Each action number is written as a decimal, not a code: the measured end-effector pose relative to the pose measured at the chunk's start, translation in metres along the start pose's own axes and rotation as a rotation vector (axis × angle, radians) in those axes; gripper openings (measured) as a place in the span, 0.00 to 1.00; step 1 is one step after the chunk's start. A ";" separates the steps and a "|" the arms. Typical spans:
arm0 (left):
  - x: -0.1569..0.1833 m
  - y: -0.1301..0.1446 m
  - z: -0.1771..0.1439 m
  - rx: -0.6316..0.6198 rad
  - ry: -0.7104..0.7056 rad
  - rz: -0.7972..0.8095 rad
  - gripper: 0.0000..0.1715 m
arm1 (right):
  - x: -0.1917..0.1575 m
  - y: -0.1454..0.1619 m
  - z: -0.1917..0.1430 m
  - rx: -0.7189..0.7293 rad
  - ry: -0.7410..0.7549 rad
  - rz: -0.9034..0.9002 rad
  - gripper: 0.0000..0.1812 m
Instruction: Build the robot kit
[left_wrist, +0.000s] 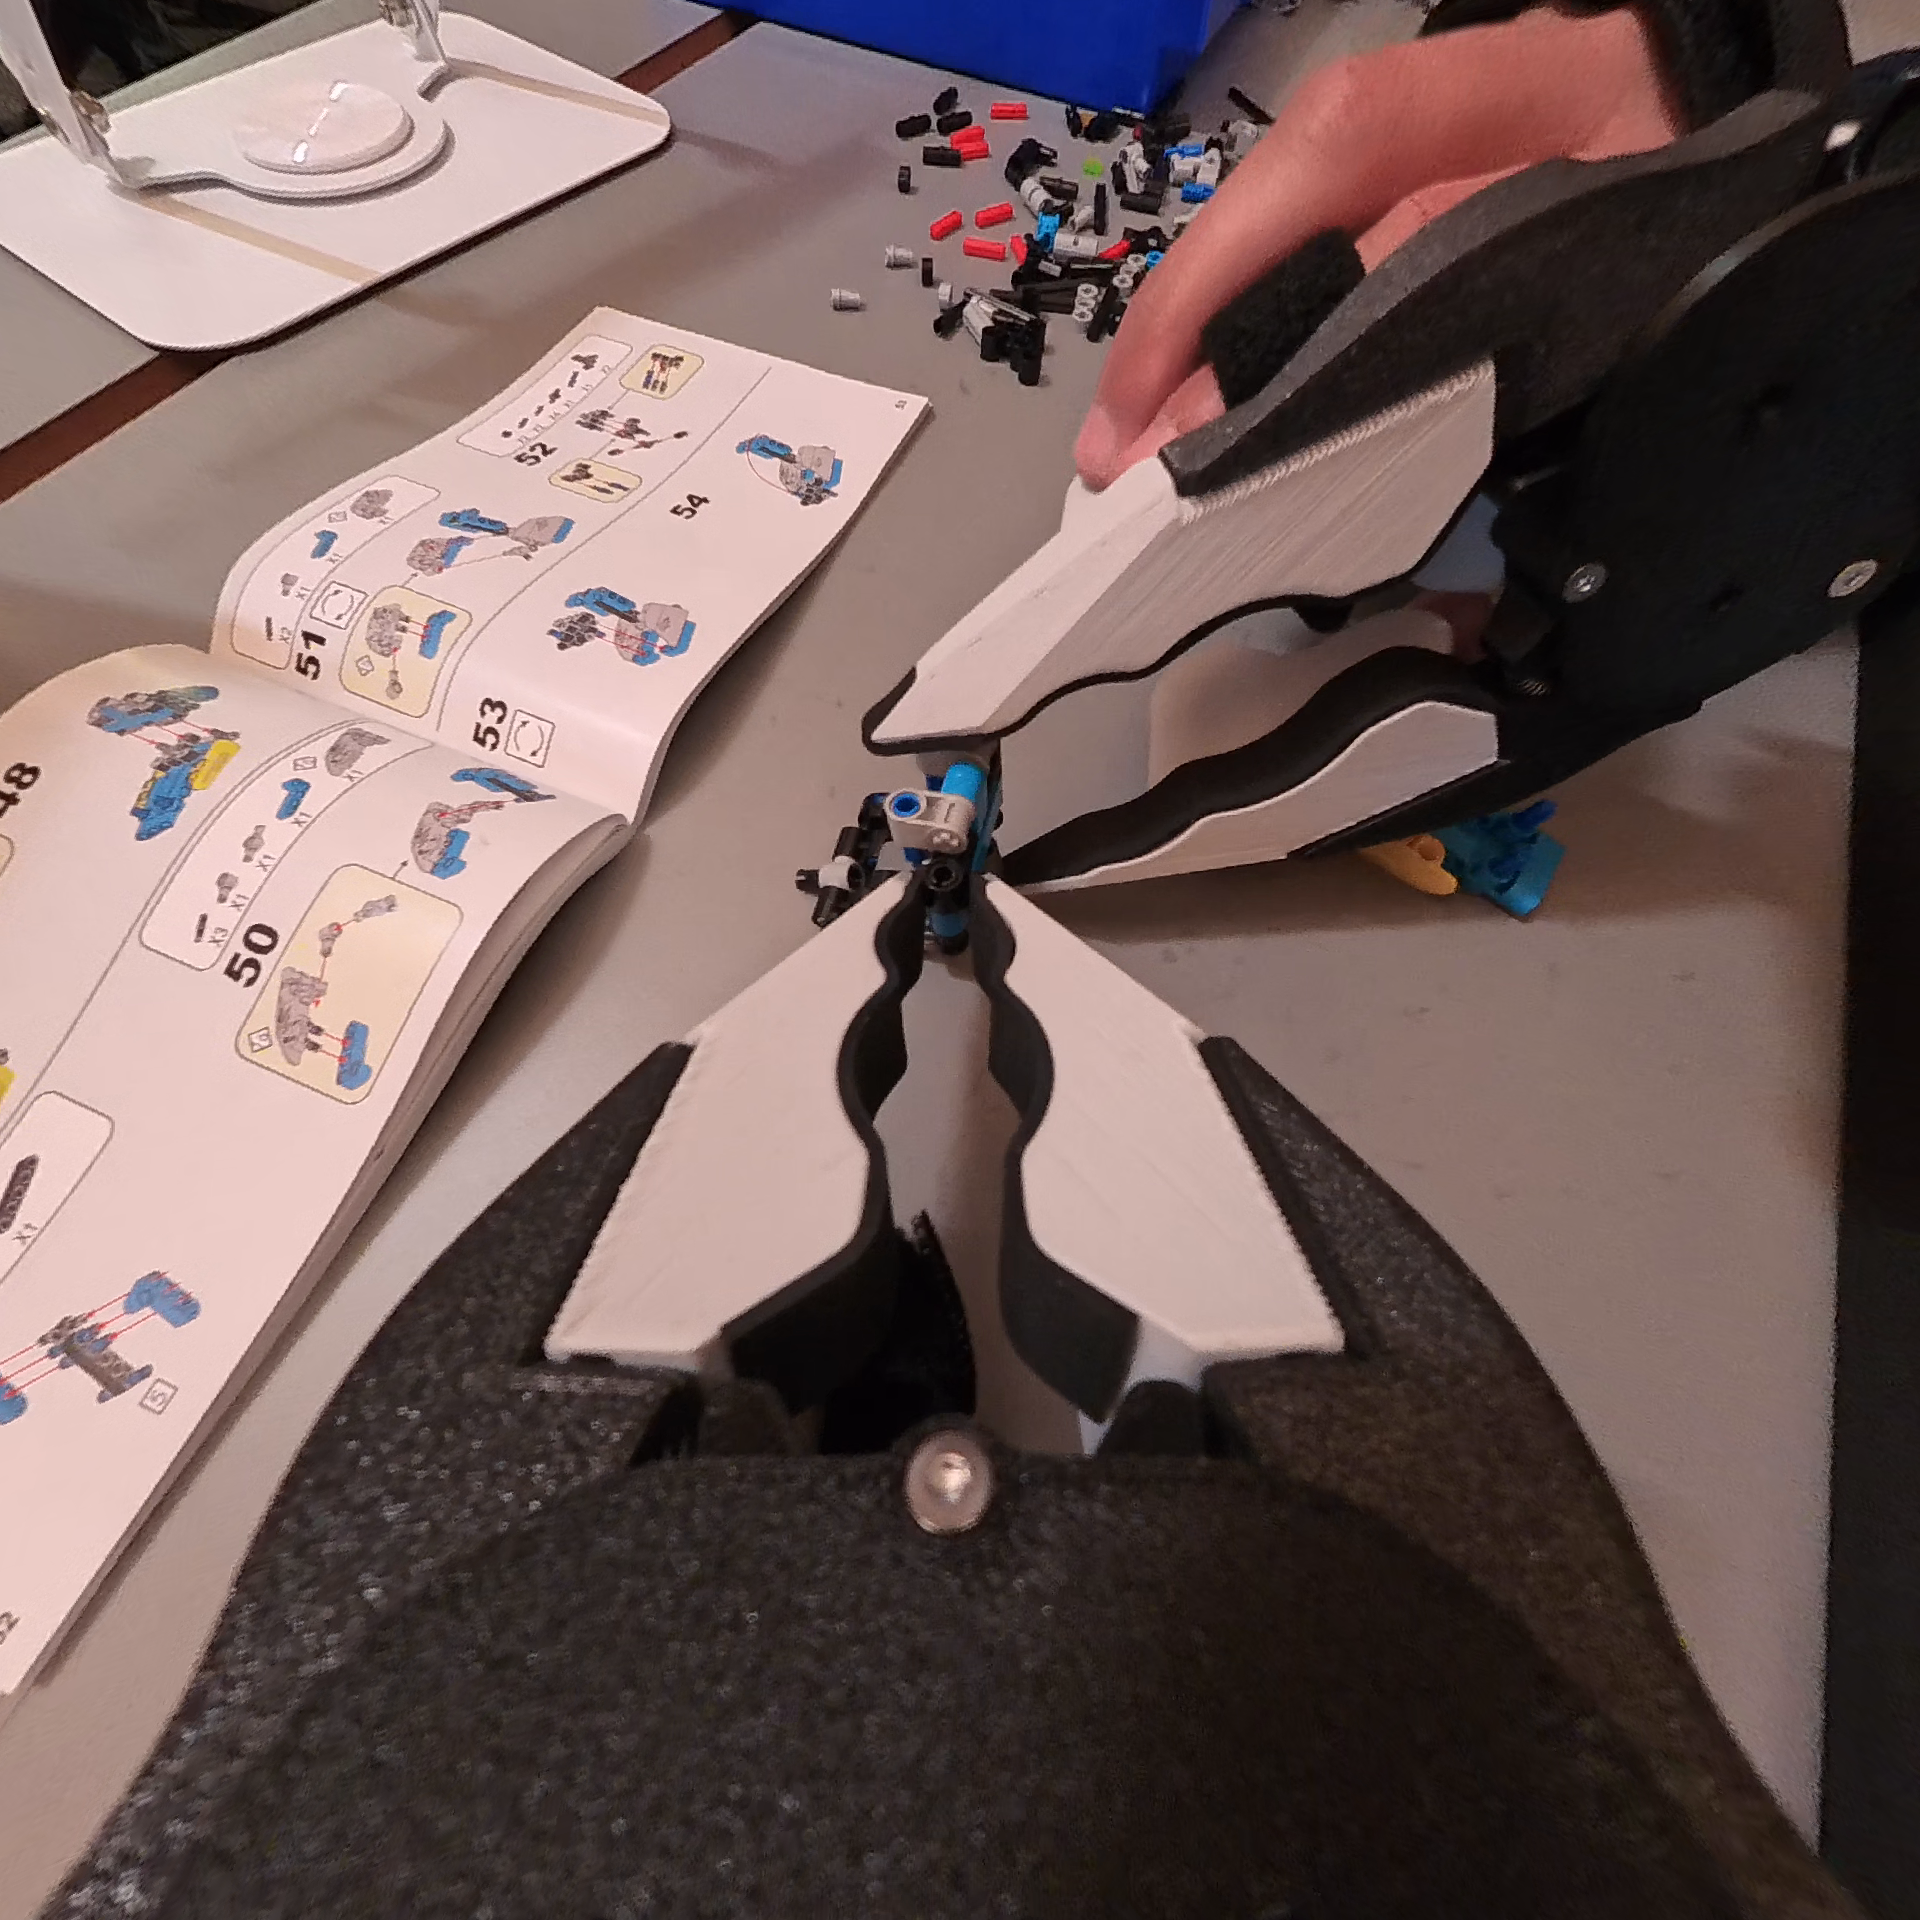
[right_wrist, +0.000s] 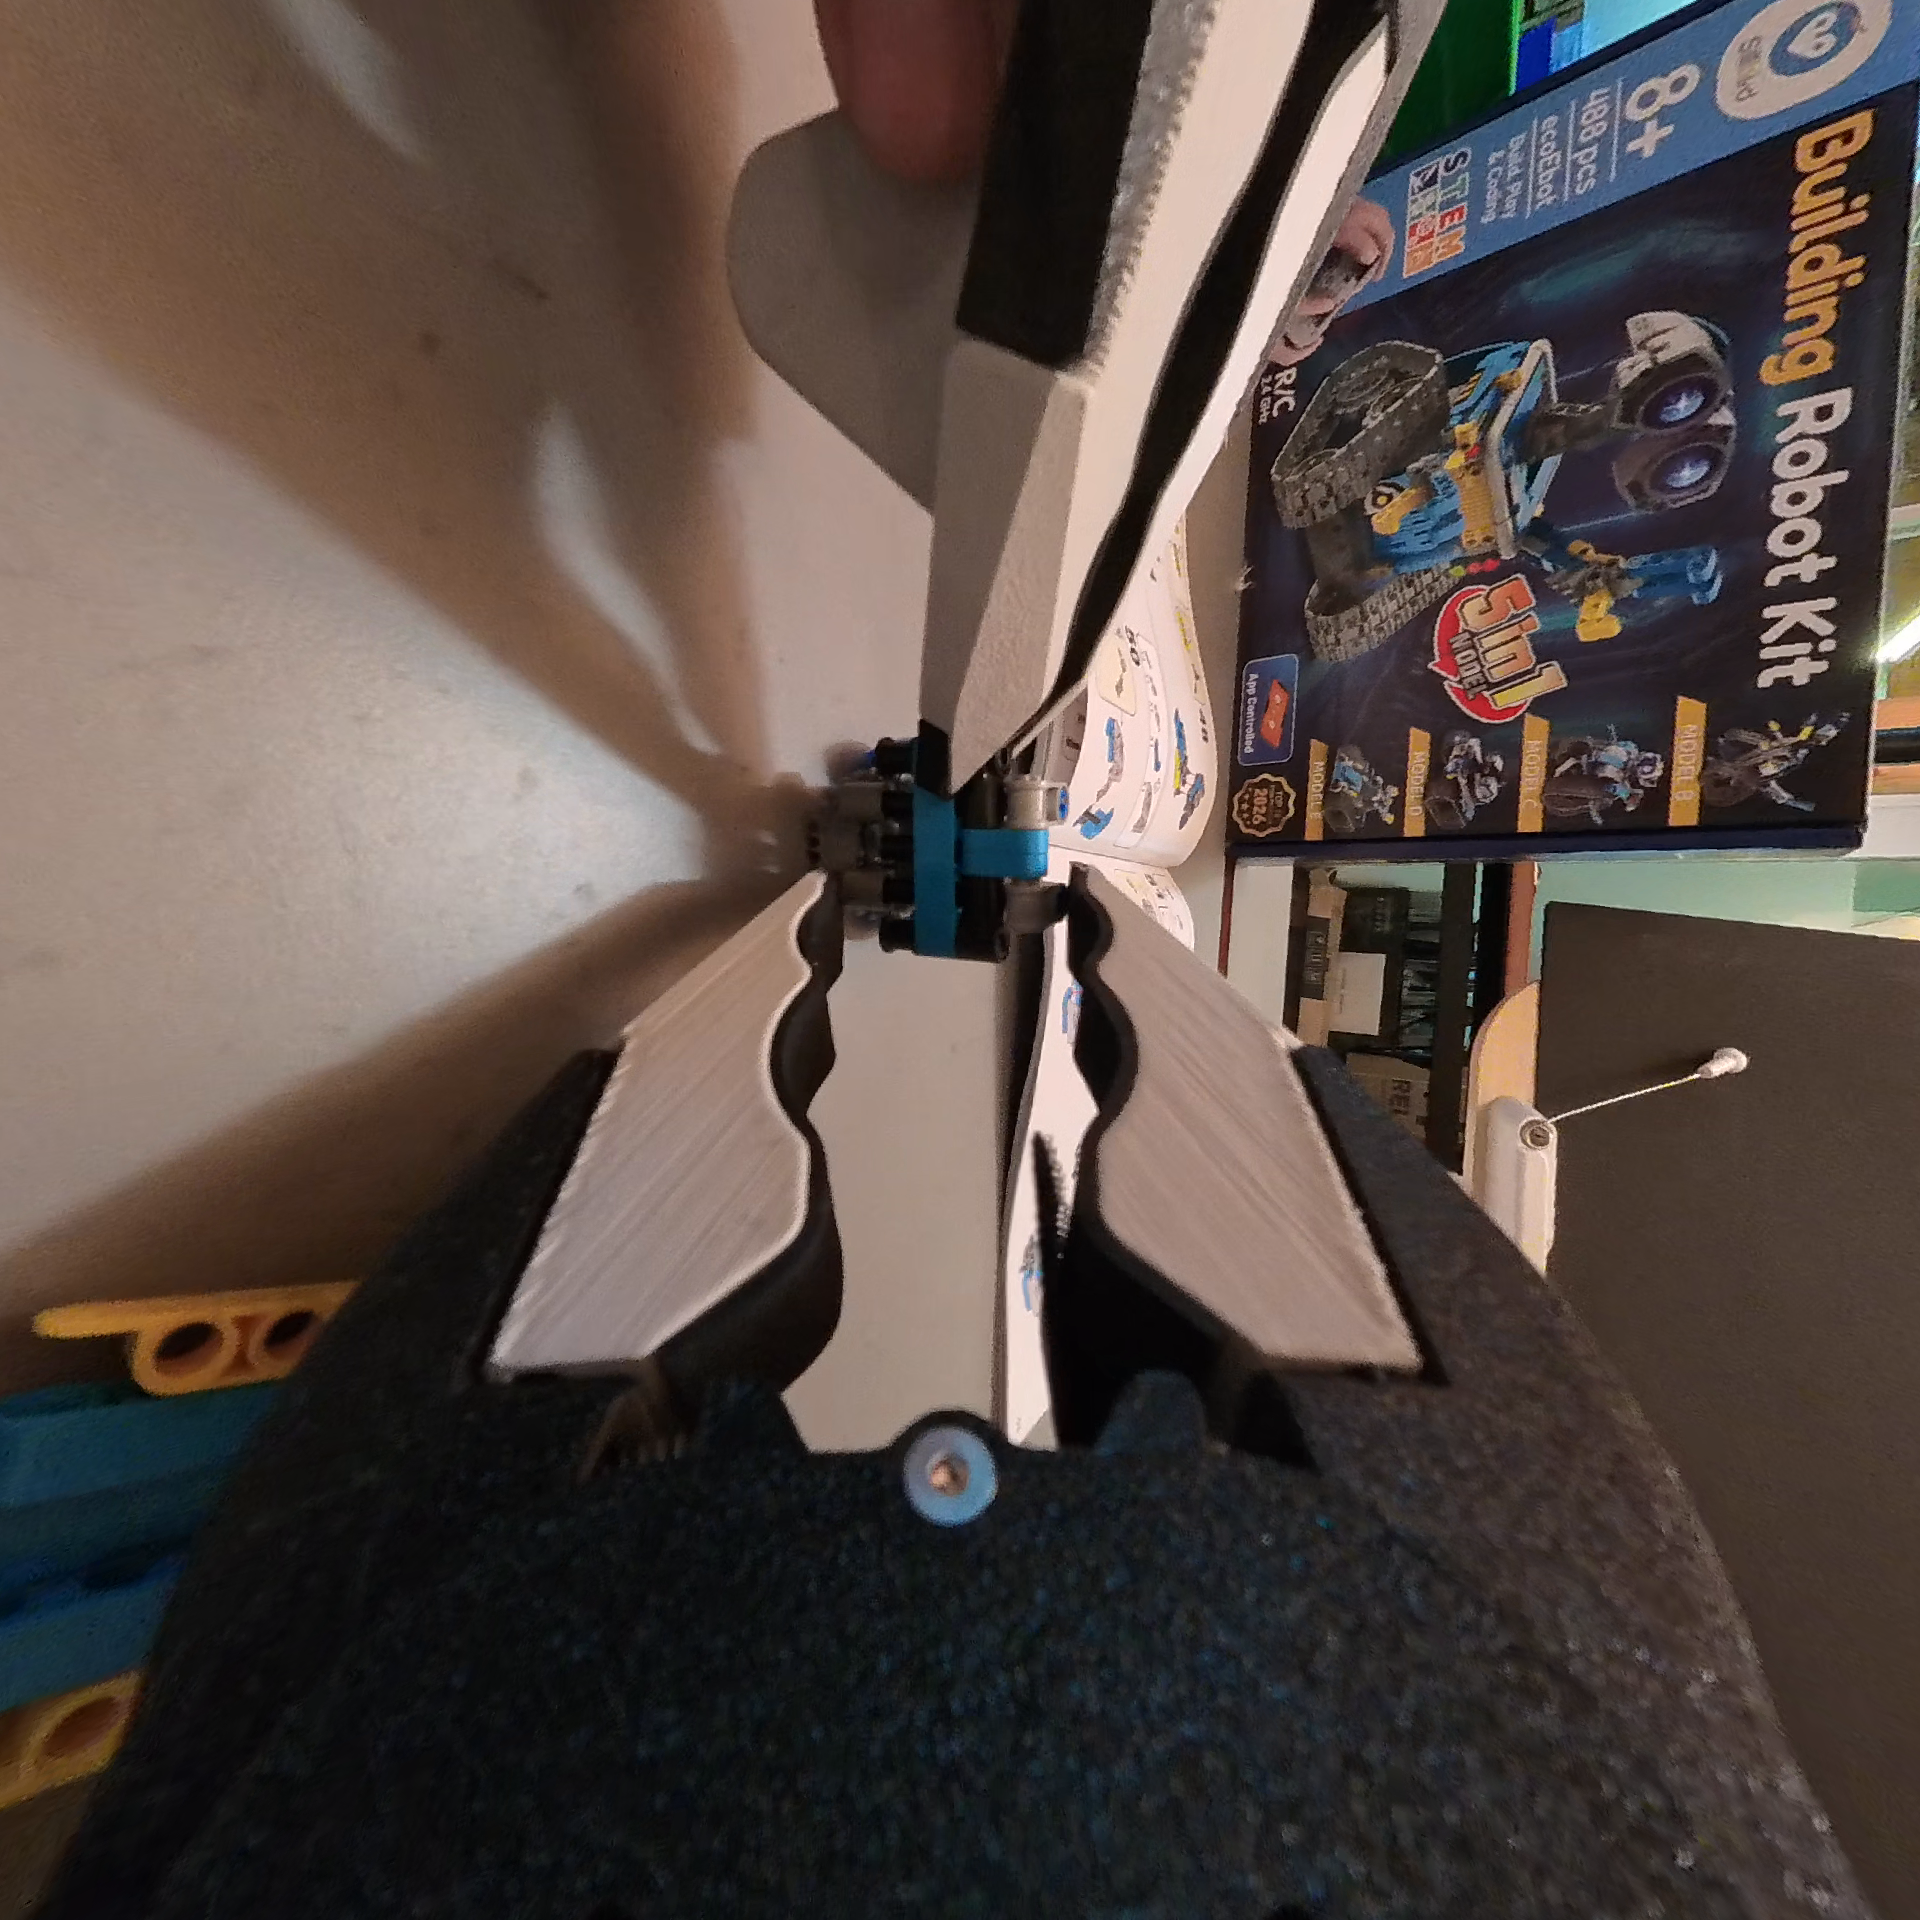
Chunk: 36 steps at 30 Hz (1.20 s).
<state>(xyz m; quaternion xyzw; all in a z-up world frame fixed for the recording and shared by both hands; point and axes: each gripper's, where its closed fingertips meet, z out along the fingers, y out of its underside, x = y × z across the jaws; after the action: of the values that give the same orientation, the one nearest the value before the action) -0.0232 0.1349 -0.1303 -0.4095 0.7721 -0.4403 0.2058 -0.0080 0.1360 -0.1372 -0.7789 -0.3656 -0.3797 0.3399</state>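
Note:
A small brick assembly (left_wrist: 940, 821) of black, blue and grey pieces is held just above the grey table (left_wrist: 1403, 1195). My left gripper (left_wrist: 943, 899) is shut on its near end, with a blue and black piece pinched between the tips. My right gripper (left_wrist: 951, 805) comes in from the right, held by a hand (left_wrist: 1299, 208), and is shut on the same assembly from above and below. In the right wrist view the assembly (right_wrist: 935, 852) sits between my right gripper's tips (right_wrist: 948, 899). The left gripper (right_wrist: 951, 769) meets it from above.
An open instruction booklet (left_wrist: 416, 727) lies to the left. A pile of small loose pieces (left_wrist: 1049, 218) lies at the back beside a blue bin (left_wrist: 987, 42). A white stand base (left_wrist: 312, 156) is at the back left. A blue and yellow sub-assembly (left_wrist: 1486, 857) lies under the right gripper. The kit box (right_wrist: 1558, 468) stands beyond. The tips of both grippers are at nearly the same place.

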 end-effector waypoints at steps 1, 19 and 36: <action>0.000 0.000 0.000 -0.001 0.000 -0.001 0.05 | 0.001 0.000 0.000 0.001 0.007 -0.007 0.23; -0.002 0.001 0.001 -0.001 0.125 -0.237 0.04 | -0.002 0.001 0.002 0.012 -0.042 0.036 0.23; -0.008 0.001 0.002 0.002 0.091 -0.240 0.04 | 0.003 -0.015 0.014 0.036 0.030 -0.130 0.24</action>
<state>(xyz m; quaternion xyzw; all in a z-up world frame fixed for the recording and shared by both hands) -0.0169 0.1408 -0.1326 -0.4783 0.7257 -0.4807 0.1165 -0.0146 0.1554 -0.1375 -0.7415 -0.4172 -0.4059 0.3337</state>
